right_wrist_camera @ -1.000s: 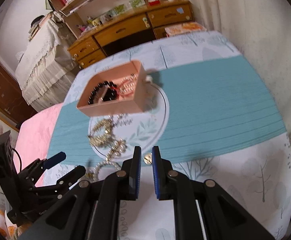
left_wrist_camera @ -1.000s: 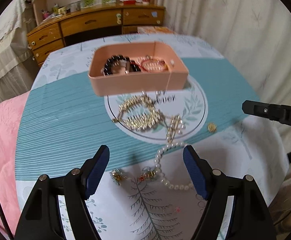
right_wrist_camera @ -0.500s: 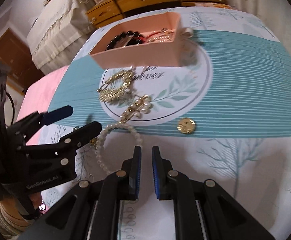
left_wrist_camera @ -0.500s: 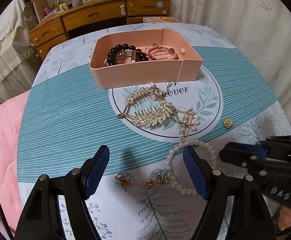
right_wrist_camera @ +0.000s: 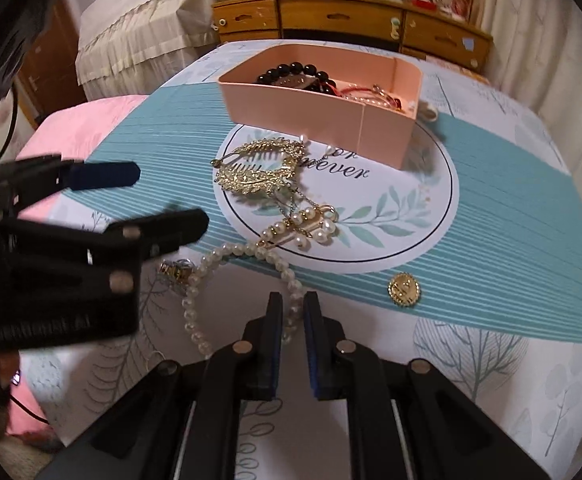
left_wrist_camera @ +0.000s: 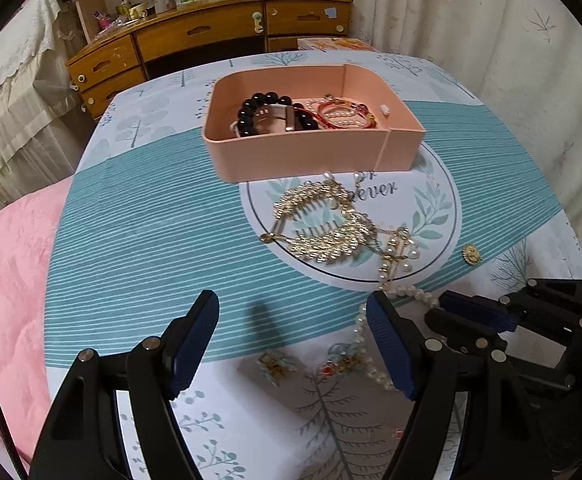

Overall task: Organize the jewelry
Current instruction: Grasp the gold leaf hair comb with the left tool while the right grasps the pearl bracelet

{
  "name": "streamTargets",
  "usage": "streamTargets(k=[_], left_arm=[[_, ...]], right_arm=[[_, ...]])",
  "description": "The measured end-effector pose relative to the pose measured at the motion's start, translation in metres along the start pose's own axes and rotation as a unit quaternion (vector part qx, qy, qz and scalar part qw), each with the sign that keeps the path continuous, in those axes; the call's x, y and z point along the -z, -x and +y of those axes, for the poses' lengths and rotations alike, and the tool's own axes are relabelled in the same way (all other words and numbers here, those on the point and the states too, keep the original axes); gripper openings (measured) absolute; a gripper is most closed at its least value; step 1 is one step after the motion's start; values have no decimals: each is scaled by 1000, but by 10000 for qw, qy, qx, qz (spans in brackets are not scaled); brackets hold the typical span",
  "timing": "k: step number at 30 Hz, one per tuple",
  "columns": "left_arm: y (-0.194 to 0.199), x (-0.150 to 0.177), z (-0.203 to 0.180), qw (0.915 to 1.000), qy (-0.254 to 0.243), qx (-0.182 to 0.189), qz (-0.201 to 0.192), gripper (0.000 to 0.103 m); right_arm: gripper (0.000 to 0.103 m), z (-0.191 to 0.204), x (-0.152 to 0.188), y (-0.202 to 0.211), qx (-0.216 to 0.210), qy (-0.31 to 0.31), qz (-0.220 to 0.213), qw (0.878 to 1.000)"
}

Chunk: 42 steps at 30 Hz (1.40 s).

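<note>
Left gripper (left_wrist_camera: 293,338): jaws wide, holding nothing.
Right gripper (right_wrist_camera: 293,308): jaws nearly closed, pearl strand (right_wrist_camera: 195,284) showing in the slit.
Pink box (left_wrist_camera: 307,154): on the counter (left_wrist_camera: 131,232), bracelets inside.

- "forever" in dark script, first letters partly hidden by the pink tray (right_wrist_camera: 319,120), on the tablecloth's white round medallion (right_wrist_camera: 419,216), mid-tabletop.
- Pale lettering on the left gripper (right_wrist_camera: 131,196) body: blurred, unreadable.
</note>
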<state>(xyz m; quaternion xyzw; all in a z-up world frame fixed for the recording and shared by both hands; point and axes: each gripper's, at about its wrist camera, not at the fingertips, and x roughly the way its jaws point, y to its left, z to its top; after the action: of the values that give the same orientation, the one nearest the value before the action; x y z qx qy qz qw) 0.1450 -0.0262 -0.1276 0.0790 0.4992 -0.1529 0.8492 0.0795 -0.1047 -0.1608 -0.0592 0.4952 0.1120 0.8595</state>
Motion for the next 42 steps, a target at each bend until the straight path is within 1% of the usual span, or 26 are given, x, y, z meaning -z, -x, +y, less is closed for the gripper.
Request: streamTargets(k=[2, 3, 6, 10, 12, 13, 14, 16, 18, 23, 24, 26, 28, 30, 31, 32, 33, 34, 35, 36, 39, 41, 42], left_arm=[[0, -2, 0, 10000, -79, -50, 0, 74], [0, -3, 0, 9999, -151, -65, -1, 74], [-1, -9, -3, 9988, -479, -53, -7, 74], [-7, -19, -17, 9909, -1343, 39, -41, 74], [-11, -23, -21, 9866, -1632, 14, -37, 74], [-16, -27, -24, 9828, -1846, 13, -13, 70], [-18, -29, -26, 9808, -1949, 7, 15, 67], [-26, -34, -32, 9722, -2339, -52, 72, 64], [-32, -37, -37, 9638, -2659, -108, 131, 64], [-42, -40, -45, 9436, -3286, 41, 406, 64], [-43, -39, -48, 9360, -3485, 75, 480, 64], [-43, -38, -52, 9266, -3728, 90, 491, 64], [-45, -40, -54, 9219, -3832, 118, 550, 64], [-48, -43, -54, 9208, -3849, 169, 602, 63], [-49, -46, -53, 9199, -3855, 261, 673, 59], [-50, -48, -52, 9194, -3846, 344, 743, 51], [-53, -50, -52, 9197, -3813, 435, 832, 47], [-55, -53, -53, 9201, -3776, 496, 911, 39], [-56, -55, -53, 9207, -3727, 575, 1004, 34], [-58, -58, -51, 9223, -3638, 657, 1128, 30], [-61, -62, -51, 9262, -3525, 620, 1186, 30], [-59, -61, -52, 9312, -3425, 566, 1111, 27], [-58, -61, -51, 9352, -3330, 533, 1075, 27]], right_arm=[[10, -4, 0, 0, -67, -68, 13, 10000], [8, -10, 0, 1, -184, -206, 49, 9996], [8, -31, 1, 2, -557, -637, 165, 9963], [8, -45, 9, 7, -624, -849, 169, 9943], [8, -49, 15, 10, -701, -929, 162, 9931], [8, -51, 17, 11, -725, -947, 158, 9927], [8, -51, 19, 12, -736, -952, 149, 9926], [8, -52, 22, 13, -757, -950, 135, 9925], [8, -53, 24, 13, -803, -963, 133, 9920], [8, -57, 26, 13, -935, -1010, 115, 9904], [8, -58, 27, 13, -964, -1015, 107, 9901], [8, -60, 26, 12, -1007, -1029, 96, 9895], [8, -61, 26, 12, -1051, -1050, 86, 9889], [8, -62, 27, 12, -1079, -1062, 82, 9884], [8, -63, 27, 12, -1094, -1074, 82, 9881], [8, -64, 27, 12, -1111, -1087, 80, 9878], [8, -64, 27, 12, -1125, -1093, 78, 9876], [8, -64, 27, 12, -1133, -1096, 77, 9875], [8, -64, 27, 11, -1150, -1108, 76, 9871], [8, -64, 27, 11, -1162, -1118, 75, 9869], [8, -65, 27, 11, -1172, -1126, 75, 9867], [8, -65, 27, 11, -1164, -1129, 78, 9867], [8, -65, 27, 11, -1159, -1139, 82, 9867]])
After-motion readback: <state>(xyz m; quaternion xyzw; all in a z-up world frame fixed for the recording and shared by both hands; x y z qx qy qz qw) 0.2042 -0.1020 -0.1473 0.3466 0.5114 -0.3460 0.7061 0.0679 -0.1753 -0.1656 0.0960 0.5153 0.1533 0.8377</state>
